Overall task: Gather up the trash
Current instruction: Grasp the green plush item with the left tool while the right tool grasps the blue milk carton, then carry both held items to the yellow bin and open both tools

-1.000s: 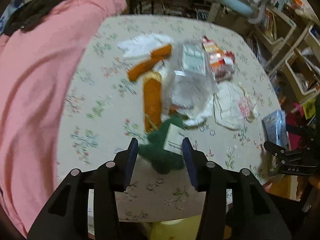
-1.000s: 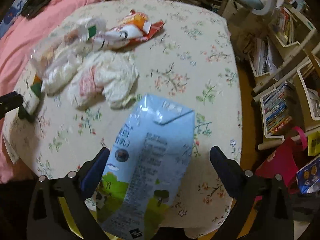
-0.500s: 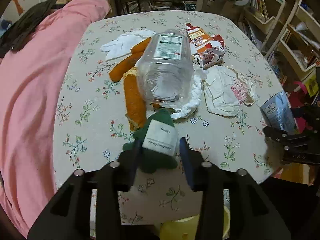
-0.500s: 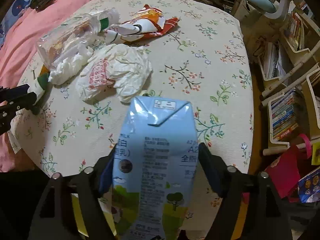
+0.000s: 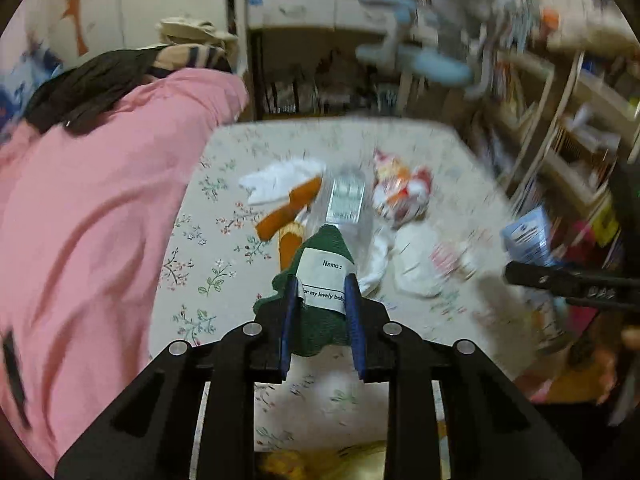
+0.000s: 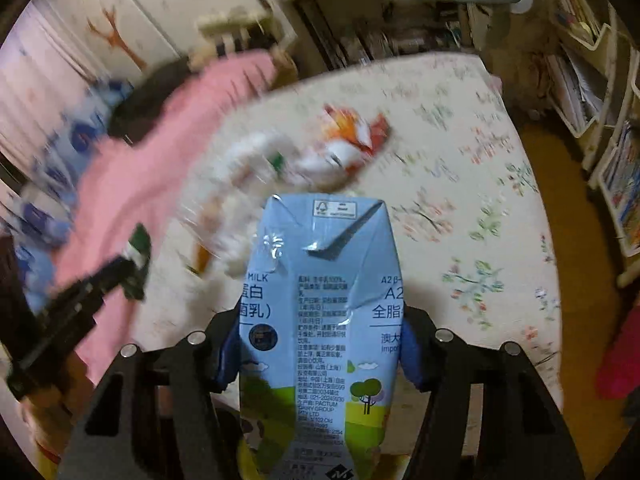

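Both grippers have just lifted trash off the counter (image 5: 208,240): left gripper (image 5: 320,312) fingers closing on the green toy (image 5: 320,332), right gripper (image 6: 316,356) fingers closing on the milk carton (image 6: 316,300). Remaining litter lies at 12 o'clock.

Light-blue milk carton (image 6: 320,300); dark-green knit piece (image 5: 320,316); floral cream tablecloth (image 5: 216,240).

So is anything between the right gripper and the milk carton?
Nothing visible: the milk carton already sits between the closing pads of the right gripper, lifted clear of the table.
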A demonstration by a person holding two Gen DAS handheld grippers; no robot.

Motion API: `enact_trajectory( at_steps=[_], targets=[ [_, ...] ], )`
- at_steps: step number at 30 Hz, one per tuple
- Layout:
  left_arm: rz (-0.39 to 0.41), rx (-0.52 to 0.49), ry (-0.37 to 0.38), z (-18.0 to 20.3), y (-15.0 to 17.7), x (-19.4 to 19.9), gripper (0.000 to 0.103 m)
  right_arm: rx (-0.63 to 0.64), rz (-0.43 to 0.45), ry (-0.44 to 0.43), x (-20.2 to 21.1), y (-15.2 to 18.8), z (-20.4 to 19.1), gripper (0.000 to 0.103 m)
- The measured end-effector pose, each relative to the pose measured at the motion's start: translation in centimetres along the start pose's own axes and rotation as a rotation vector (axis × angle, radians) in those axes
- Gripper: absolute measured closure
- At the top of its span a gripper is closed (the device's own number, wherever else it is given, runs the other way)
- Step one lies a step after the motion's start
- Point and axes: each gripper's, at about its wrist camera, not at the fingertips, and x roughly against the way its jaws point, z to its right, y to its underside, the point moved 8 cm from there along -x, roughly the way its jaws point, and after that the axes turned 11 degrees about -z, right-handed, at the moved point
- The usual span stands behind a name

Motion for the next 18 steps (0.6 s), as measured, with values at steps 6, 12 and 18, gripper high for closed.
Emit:
enact_trajectory(
  at_steps=[6,12,18],
  targets=[
    [0.103,0.068,0.02,-0.7,2.1,4.4,0.081,0.038,0.149,-0.127,2.0,1.9,-4.6,0.042],
    [0.13,0.094,-0.017,-0.8,5.2,7.5,0.081,0.094,0.197,-0.162,2.8,5.1,-7.8,0.042],
    [0.12,0.09,-0.051,-0.6,8.2,9.3,0.081,0.103,0.216,-0.188,2.5,7.1,-8.2,0.042]
  ],
)
